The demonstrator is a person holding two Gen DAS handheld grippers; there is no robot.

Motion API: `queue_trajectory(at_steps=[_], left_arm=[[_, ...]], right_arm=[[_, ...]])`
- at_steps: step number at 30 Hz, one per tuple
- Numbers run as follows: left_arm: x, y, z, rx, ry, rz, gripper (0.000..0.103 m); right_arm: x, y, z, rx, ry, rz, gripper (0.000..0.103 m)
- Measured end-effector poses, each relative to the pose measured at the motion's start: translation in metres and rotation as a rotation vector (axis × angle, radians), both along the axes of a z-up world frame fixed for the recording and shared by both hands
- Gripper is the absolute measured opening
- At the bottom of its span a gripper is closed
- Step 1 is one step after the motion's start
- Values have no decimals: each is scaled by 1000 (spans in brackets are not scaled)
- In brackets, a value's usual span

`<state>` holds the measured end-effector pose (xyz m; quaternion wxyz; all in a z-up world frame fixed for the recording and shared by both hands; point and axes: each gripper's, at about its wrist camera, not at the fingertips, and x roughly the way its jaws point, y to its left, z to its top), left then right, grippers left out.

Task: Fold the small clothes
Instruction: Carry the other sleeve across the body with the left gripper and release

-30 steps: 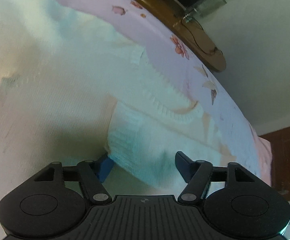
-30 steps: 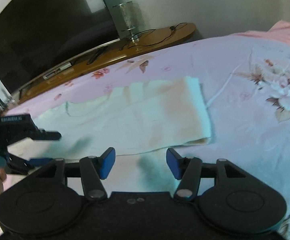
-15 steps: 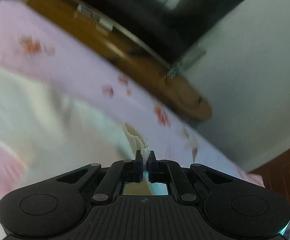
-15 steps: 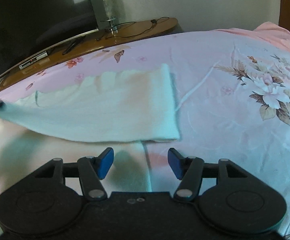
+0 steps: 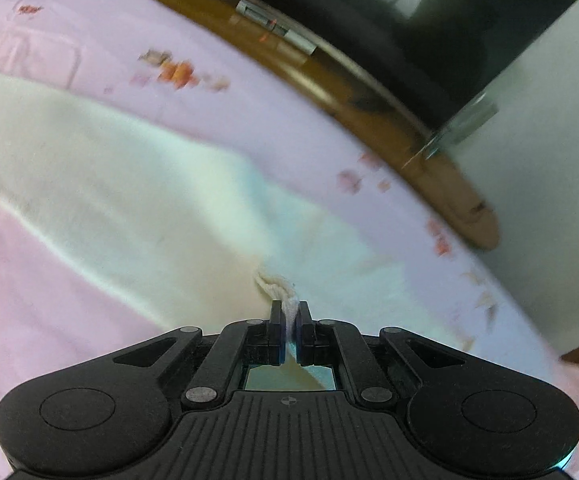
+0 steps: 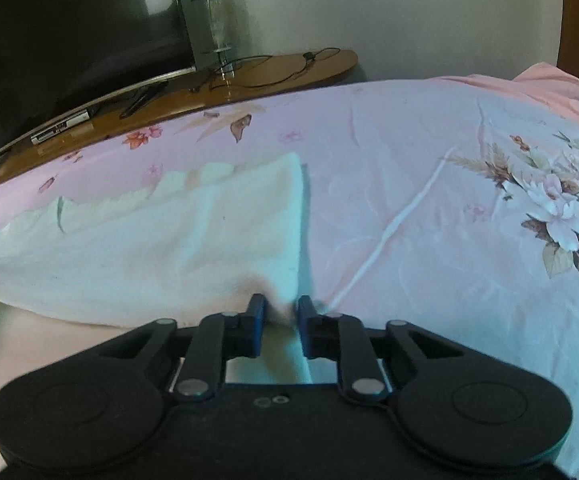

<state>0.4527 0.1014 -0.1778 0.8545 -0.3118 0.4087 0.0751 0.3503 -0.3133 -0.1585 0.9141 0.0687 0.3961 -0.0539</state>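
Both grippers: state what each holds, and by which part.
Left gripper pinches the white knitted garment by its ribbed edge. Right gripper, jaws just closing, grips a corner fold of the garment.

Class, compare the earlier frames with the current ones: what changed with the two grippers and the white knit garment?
The left gripper pinched the white garment and lifted its edge. The right gripper has just been closing on the garment's near corner. The floral bedsheet stayed put.

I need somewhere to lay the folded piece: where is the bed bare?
Free: the pink floral sheet right of the white garment, up to the big flower print. Crowded: the garment's side and the wooden TV stand beyond.
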Motion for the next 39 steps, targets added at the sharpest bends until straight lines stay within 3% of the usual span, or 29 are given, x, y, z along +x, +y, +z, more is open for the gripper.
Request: queue_trajectory(at_steps=[3, 6, 9, 15, 19, 20, 22, 26, 30, 33, 35, 39], left_arm=[[-1, 3, -11, 9, 40, -5, 5], [-12, 6, 5, 83, 23, 37, 5], [-22, 15, 23, 125, -18, 55, 5], [-12, -4, 30, 88, -40, -39, 5], [4, -28, 7, 98, 33, -96, 5], [7, -31, -2, 117, 65, -100, 5], [3, -29, -8, 125, 35, -97, 5], [-2, -25, 7, 104, 49, -94, 5], [-7, -23, 10, 144, 76, -114, 6], [-12, -13, 5, 119, 104, -114, 6], [-20, -7, 9, 116, 100, -103, 6], [-36, 16, 21, 131, 93, -71, 7]], right_arm=[[0, -3, 4, 20, 9, -5, 18], [-7, -4, 20, 55, -51, -19, 25], [-2, 3, 31, 20, -87, 9, 25], [25, 23, 23, -13, -53, 66, 25], [34, 26, 10, -61, -9, 76, 26], [36, 25, 4, -66, 9, 85, 26], [32, 26, 2, -103, 0, 107, 26], [31, 24, 10, -71, 12, 99, 27], [29, 36, 17, -58, -36, 127, 30], [36, 50, 3, -107, 31, 169, 33], [34, 56, 5, -139, 19, 173, 34], [28, 73, 20, -89, -18, 227, 37]])
